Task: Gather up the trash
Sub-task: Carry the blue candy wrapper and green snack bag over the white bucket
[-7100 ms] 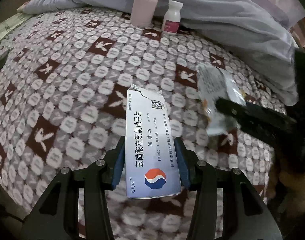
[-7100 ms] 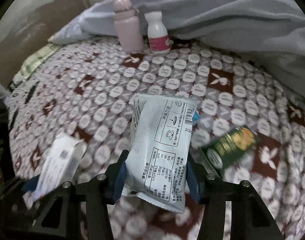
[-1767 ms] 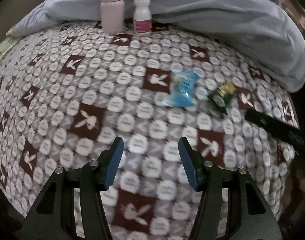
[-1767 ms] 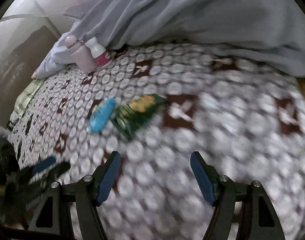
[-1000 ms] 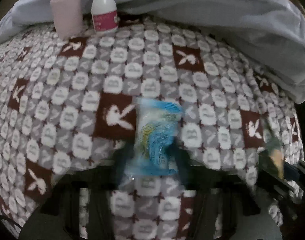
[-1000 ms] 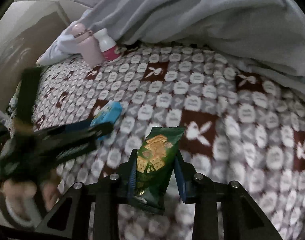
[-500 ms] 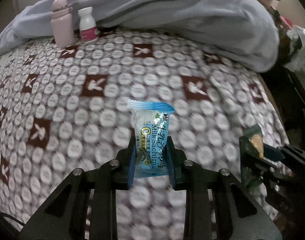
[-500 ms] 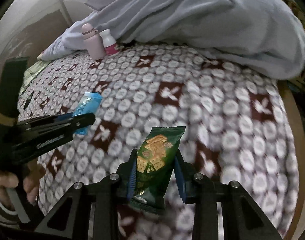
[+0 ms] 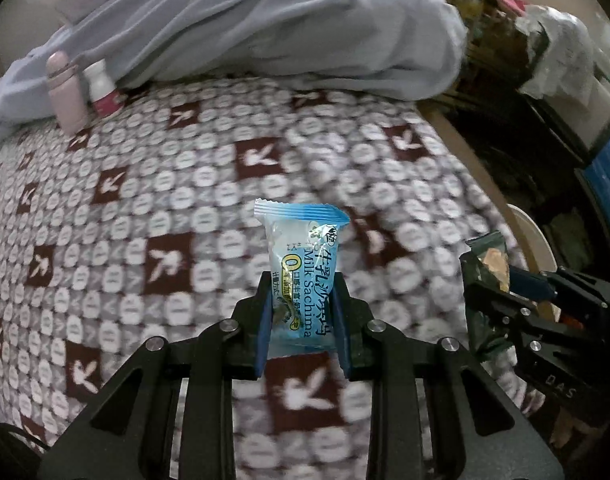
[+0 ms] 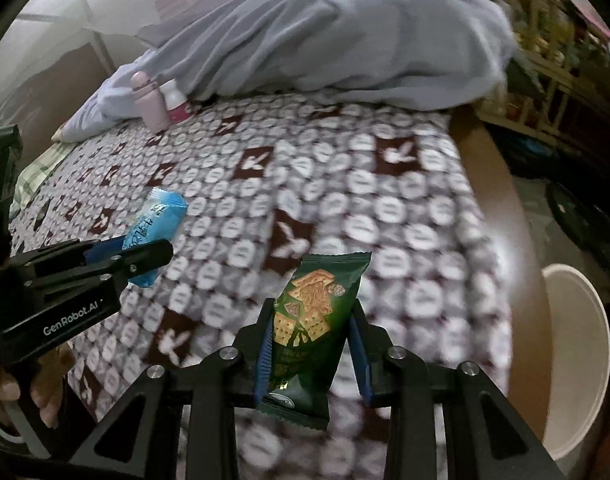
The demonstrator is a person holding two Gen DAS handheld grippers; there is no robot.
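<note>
the left tool [image 9: 303,314] is pinching a blue milk sachima wrapper [image 9: 301,268] between its blue pads, which are pressing on the lower half of the packet. the wrapper is standing upright above the fingers, showing a crimped, striped blue top edge, a clear glossy panel, and white and yellow print running lengthwise. it is hanging in the air over the bed, not touching the bedspread [image 9: 145,208]. its jaws have just been closing a little further onto the packet.

the right tool [image 10: 311,354] is clamping a dark green cracker wrapper [image 10: 317,312], its pads pressing on both long edges. this packet is showing square golden crackers printed on the front, a flat sealed top, and a slightly crumpled bottom end sticking out below the fingers. it too is being held clear of the bed. in the left wrist view the same green wrapper is showing edge-on at the right, in the right wrist view the blue one at the left.

just past the bed's wooden edge a pale round bin [image 10: 577,344] is sitting low at the right.

farther off, the brown-and-white rabbit-patterned bedspread is stretching back to a pink bottle [image 9: 65,92] and a small white bottle with a pink label [image 9: 101,88], standing side by side against a rumpled pale grey-blue quilt [image 9: 265,28].
</note>
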